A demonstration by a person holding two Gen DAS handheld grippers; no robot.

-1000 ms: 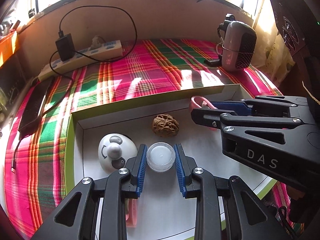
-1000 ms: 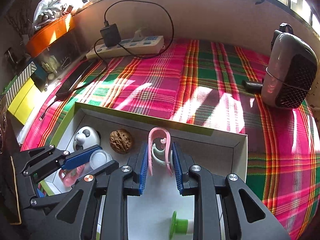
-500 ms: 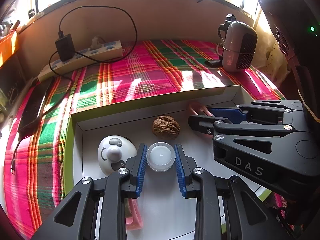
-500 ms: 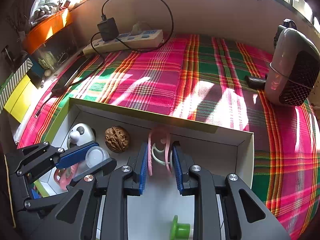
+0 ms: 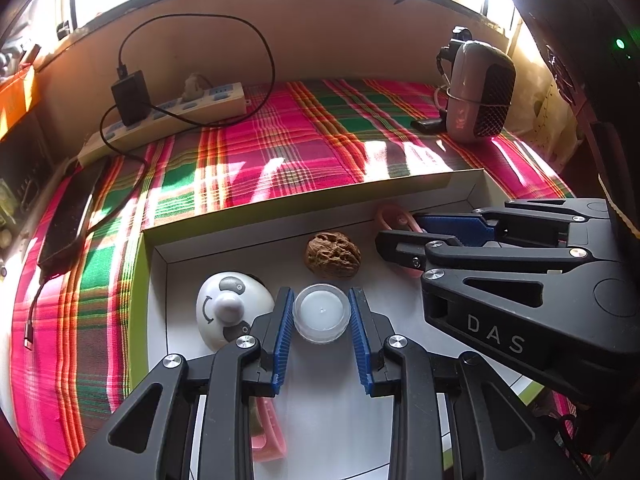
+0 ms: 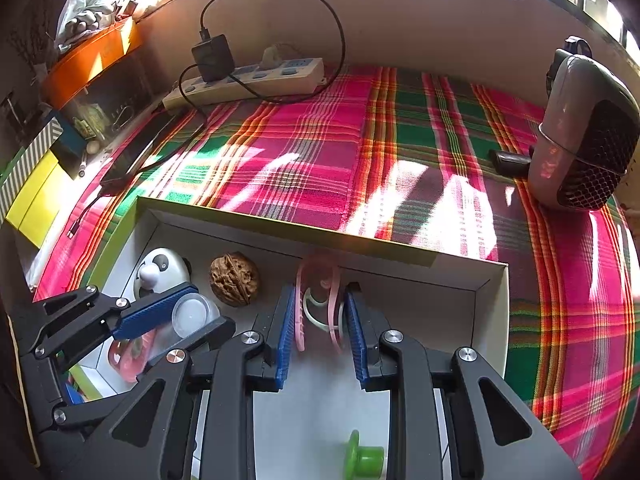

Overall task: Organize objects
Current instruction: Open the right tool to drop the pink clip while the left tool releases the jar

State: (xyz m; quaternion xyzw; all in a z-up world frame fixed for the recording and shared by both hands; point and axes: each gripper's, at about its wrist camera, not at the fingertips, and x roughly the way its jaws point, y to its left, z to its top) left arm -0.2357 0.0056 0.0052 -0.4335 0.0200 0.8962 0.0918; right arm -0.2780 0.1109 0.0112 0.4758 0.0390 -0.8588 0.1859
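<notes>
I find my left gripper (image 5: 321, 334) clamped on the clear jar (image 5: 321, 312); my right gripper (image 6: 319, 334) is opening, releasing the pink clip (image 6: 318, 304) by the tray's far wall (image 6: 320, 236).

A small round clear jar (image 5: 321, 312) with a white lid sits upright in the white tray (image 5: 192, 248), near its left wall. A pink clip (image 6: 318, 304) stands on edge by the far wall, a brown walnut (image 5: 333, 255) between them.

One walnut (image 5: 333, 255), one panda toy (image 5: 224, 312), two hand-held grippers.
</notes>
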